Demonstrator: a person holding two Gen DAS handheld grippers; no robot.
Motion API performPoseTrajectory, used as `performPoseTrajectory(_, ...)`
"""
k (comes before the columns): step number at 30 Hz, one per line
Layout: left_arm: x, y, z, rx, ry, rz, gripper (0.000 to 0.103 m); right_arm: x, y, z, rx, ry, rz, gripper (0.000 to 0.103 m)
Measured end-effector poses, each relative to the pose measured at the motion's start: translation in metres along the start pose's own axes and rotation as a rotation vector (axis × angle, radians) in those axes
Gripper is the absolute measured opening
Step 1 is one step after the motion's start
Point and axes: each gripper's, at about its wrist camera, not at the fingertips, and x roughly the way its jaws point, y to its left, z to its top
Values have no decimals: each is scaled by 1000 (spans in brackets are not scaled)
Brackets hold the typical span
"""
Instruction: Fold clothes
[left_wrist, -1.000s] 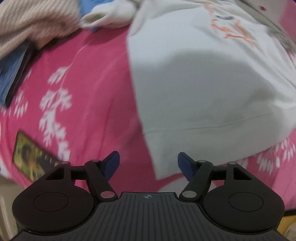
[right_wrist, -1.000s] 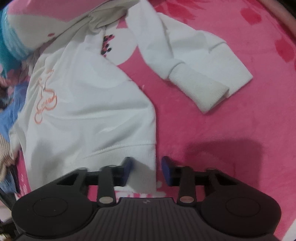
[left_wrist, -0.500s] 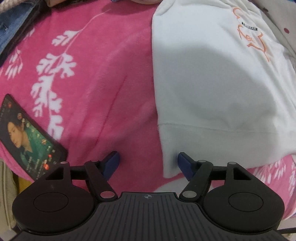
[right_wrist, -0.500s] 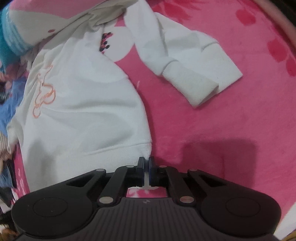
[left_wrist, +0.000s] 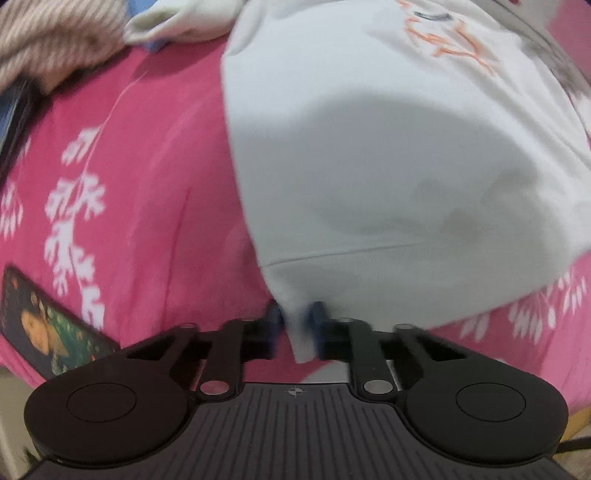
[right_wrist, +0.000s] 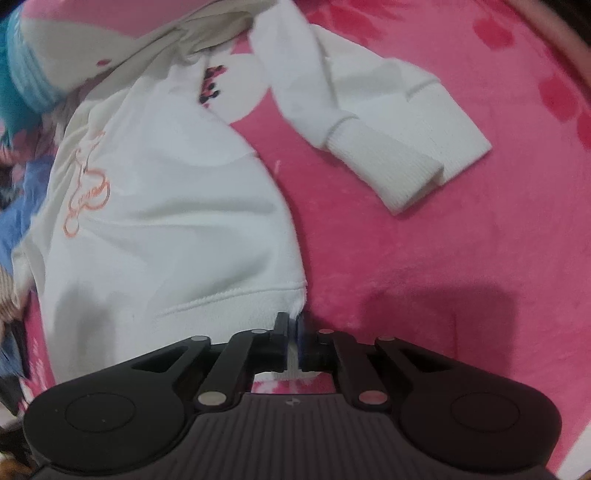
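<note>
While both claws point down at a pink blanket (right_wrist: 424, 258), each one pinches a bottom corner of the white sweatshirt (right_wrist: 177, 229). The left claw (left_wrist: 294, 325) has its blue tips squeezed on the ribbed hem at one corner. The right claw (right_wrist: 291, 332) is squeezed tight on the other corner, with a bit of white cloth poking out between the tips.

Only the left view shows a phone (left_wrist: 48, 325) lying on the blanket, with a picture on its screen. It also shows a striped tan cloth (left_wrist: 55, 33) at the top and white leaf shapes printed on the blanket.

Only the right view shows the long sleeve (right_wrist: 373, 125) of the sweatshirt. It is bent over itself, and its thick ribbed cuff lies flat on the blanket, away from the body. That view also shows a blue and pink cloth (right_wrist: 33, 66) in the top corner.

The sweatshirt looks soft and smooth, with an orange drawing (right_wrist: 86, 192) on its front. The blanket looks fuzzy.
</note>
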Motion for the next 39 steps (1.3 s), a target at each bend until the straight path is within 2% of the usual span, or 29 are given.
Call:
performPoseTrajectory(5, -12, 11, 4, -12, -1, -25, 3, -20, 1, -7, 15, 12, 5, 2)
performPoseTrajectory(9, -29, 17, 2, 22, -13, -55, 2, -36, 2, -15, 21, 27, 17, 2)
performPoseTrajectory(16, -44, 26, 16, 59, -24, -91, 0, -53, 9, -26, 19, 55, 23, 2)
performPoseTrajectory(20, -41, 31, 18, 55, -9, -107, 1, -53, 10, -33, 18, 81, 15, 2)
performPoseTrajectory(23, -32, 35, 17, 19, -1, -124, 1, -47, 11, -35, 31, 94, 1, 2)
performPoseTrajectory(26, -20, 40, 18, -29, 44, -154, 4, -35, 8, -34, 44, 113, -19, 2)
performPoseTrajectory(29, -11, 47, 17, -65, 80, -167, 11, -23, 4, -32, 55, 136, -28, 2)
performPoseTrajectory(31, -9, 50, 18, -75, 80, -170, 28, -18, 3, -31, 54, 146, -32, 2)
performPoseTrajectory(32, -8, 51, 19, -81, 77, -169, 42, -16, 3, -31, 53, 149, -34, 2)
performPoseTrajectory(33, -7, 52, 20, -86, 70, -168, 51, -15, 4, -31, 51, 151, -36, 2)
performPoseTrajectory(37, 2, 49, 28, -114, 57, -184, 55, -11, 4, -29, 57, 159, -43, 2)
performPoseTrajectory(39, 8, 44, 31, -119, 57, -203, 49, -9, 5, -29, 60, 161, -47, 2)
